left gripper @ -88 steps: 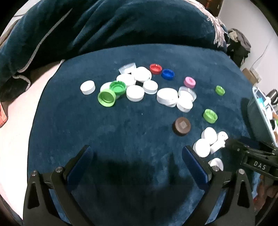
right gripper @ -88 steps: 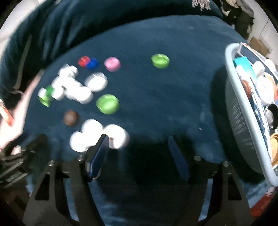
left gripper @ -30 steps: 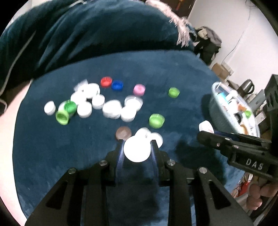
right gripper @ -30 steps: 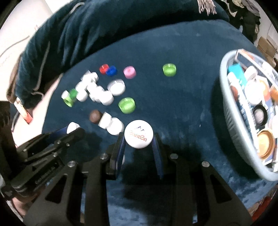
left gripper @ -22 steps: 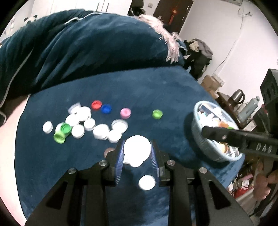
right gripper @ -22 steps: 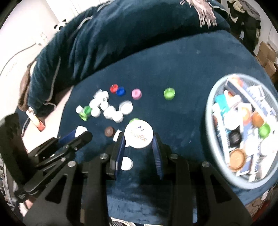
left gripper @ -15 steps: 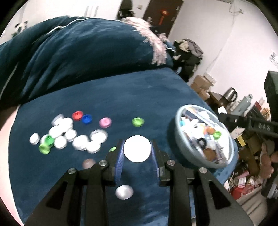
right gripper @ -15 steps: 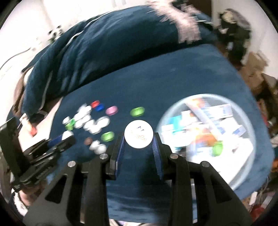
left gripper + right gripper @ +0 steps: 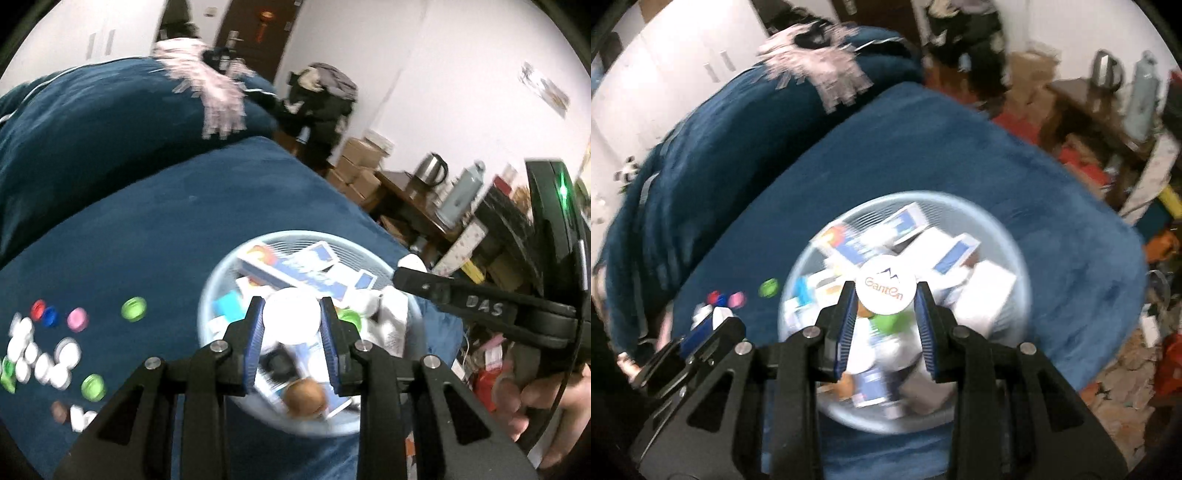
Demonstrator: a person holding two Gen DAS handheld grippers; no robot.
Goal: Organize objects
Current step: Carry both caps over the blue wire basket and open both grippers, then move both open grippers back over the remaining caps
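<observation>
My left gripper [image 9: 291, 320] is shut on a plain white cap [image 9: 292, 320] and holds it above the pale blue basket [image 9: 221, 280]. My right gripper [image 9: 885, 291] is shut on a white cap printed "Ganten" [image 9: 885, 290], also above the basket [image 9: 1019, 266], which is full of boxes, caps and lids. The right gripper shows at the right of the left wrist view [image 9: 410, 269]. The left gripper shows at the lower left of the right wrist view [image 9: 714, 319].
Loose caps lie on the blue blanket [image 9: 155, 229] at the left: green [image 9: 133, 308], pink [image 9: 77, 319], red and blue, several white, one brown [image 9: 59, 410]. A cluttered desk with a kettle [image 9: 430, 170] and boxes stands beyond the bed's right edge.
Both grippers closed on white caps, lifted them off the blanket and carried them right. They now hang over the basket, which fills the middle of both views.
</observation>
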